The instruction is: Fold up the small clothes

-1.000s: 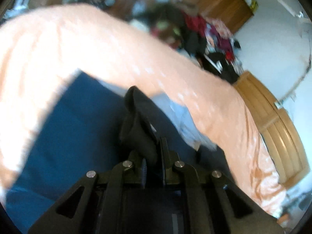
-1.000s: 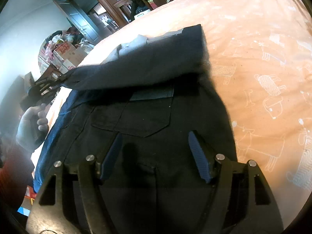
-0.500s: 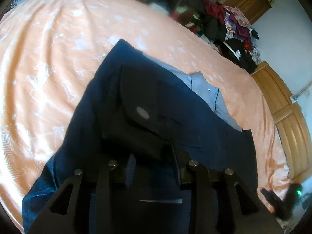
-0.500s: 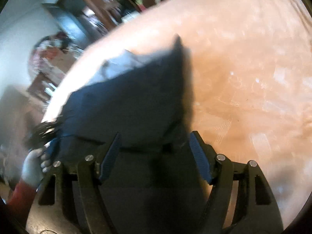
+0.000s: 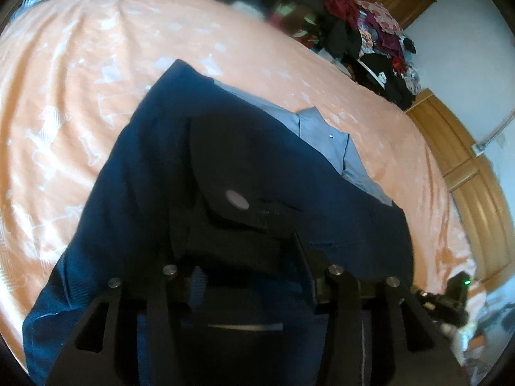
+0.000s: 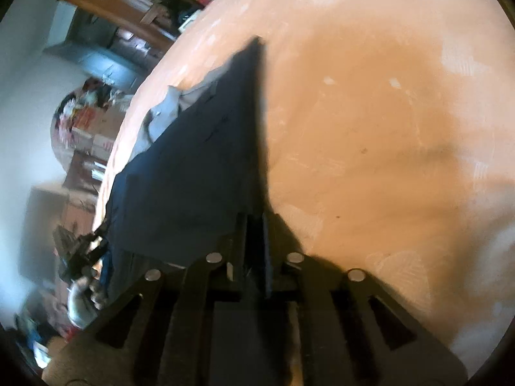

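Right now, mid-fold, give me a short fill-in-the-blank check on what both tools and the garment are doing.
1. The dark blue garment lies on a bedsheet coloured ____.
2. The right tool is ____ on the garment's edge.
3. A round silver ____ shows on the dark flap at the left tool.

Missing words: orange; shut; snap

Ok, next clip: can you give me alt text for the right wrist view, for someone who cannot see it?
The right gripper is shut on the edge of a dark navy fabric garment, which stretches away to the left over an orange patterned bedsheet. A pale grey-blue lining shows at the garment's far edge, and the left gripper is at its left end, in front of a blurred, cluttered room.
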Demonstrator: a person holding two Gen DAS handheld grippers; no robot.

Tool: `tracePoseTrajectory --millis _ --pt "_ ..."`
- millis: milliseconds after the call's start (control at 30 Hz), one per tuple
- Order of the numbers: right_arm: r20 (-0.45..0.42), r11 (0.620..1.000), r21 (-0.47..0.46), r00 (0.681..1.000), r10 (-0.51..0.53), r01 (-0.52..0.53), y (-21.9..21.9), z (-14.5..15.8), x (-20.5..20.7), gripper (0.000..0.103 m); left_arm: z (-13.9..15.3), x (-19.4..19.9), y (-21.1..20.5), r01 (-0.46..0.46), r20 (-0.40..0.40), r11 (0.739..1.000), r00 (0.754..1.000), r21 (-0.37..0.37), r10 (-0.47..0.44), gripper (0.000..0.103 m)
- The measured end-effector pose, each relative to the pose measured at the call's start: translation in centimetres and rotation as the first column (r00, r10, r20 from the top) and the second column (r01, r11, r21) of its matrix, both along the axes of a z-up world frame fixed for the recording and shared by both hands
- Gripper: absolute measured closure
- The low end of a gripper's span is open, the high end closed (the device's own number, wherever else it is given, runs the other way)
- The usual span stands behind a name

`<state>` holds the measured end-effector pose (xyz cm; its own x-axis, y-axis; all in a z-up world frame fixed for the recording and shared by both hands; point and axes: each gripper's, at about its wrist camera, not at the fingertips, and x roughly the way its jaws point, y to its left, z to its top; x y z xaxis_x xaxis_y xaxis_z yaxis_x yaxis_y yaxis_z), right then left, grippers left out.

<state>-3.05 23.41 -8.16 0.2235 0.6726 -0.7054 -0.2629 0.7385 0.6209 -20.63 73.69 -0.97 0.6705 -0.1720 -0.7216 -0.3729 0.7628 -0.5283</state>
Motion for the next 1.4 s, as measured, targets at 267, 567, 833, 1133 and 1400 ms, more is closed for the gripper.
tracePoseTrajectory --millis 267,567,833,1133,1400 --pt "0.216 0.997 -0.066 0.976 -0.028 0.043 -0.6 7.1 -1.6 0.061 5.9 -6.7 4.3 -0.168 0.113 0.978 0.982 0.121 0.154 0.053" --pt "0.105 0.97 -0.131 0.97 0.219 -0.205 9.0 1.9 0.7 0.051 0.9 3.5 1.1 0.081 -0.056 0.991 0.996 0.105 -0.076 0.058" --pt "0.132 0.969 -0.135 0.966 0.222 -0.204 4.2 2.4 -2.0 0.049 0.1 -5.1 8.1 0.028 -0.148 0.987 0.989 0.159 -0.004 0.085" --pt "0.097 0.983 -0.155 0.988 0.116 -0.1 -4.0 3.3 -9.2 0.036 2.2 -19.9 14.4 -0.179 -0.166 0.966 0.963 0.187 0.21 0.069" --pt "0.063 0.992 -0.122 0.998 0.016 -0.009 -8.5 3.8 -15.4 0.031 2.4 -23.8 3.7 0.149 -0.138 0.981 0.982 0.124 -0.131 0.051"
